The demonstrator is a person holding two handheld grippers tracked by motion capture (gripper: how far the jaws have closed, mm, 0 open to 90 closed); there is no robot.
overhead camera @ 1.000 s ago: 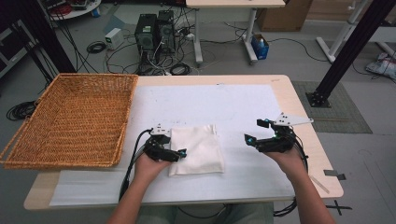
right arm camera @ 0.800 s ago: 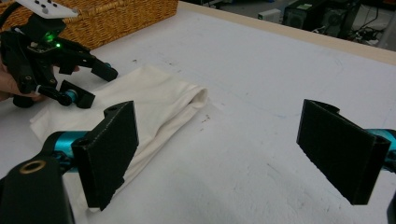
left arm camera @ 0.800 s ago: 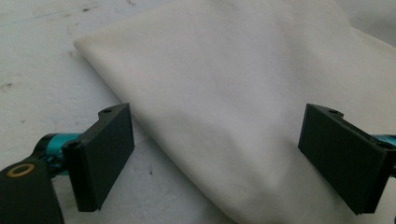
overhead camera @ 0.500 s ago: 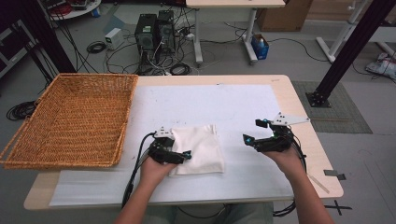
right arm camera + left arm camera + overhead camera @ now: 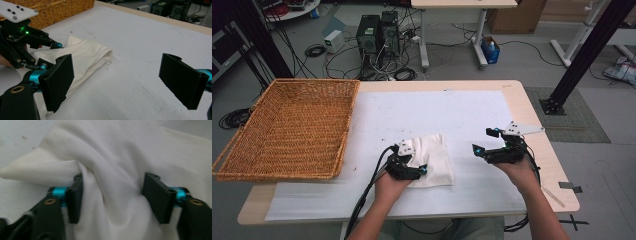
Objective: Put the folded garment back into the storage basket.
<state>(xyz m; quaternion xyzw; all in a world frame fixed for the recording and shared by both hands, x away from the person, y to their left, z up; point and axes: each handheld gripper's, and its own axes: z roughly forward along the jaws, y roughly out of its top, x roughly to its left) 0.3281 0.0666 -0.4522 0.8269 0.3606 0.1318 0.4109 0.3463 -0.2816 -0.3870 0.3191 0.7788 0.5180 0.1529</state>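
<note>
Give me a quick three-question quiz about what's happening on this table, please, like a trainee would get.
1. True or false: the left gripper has the white cloth bunched between its jaws.
2. What lies at the table's left end? A) wicker basket B) bucket C) box
3. What is between the right gripper's jaws?

Key:
1. True; the jaws have just been closing on a fold.
2. A
3. Nothing; they stand wide apart.
</note>
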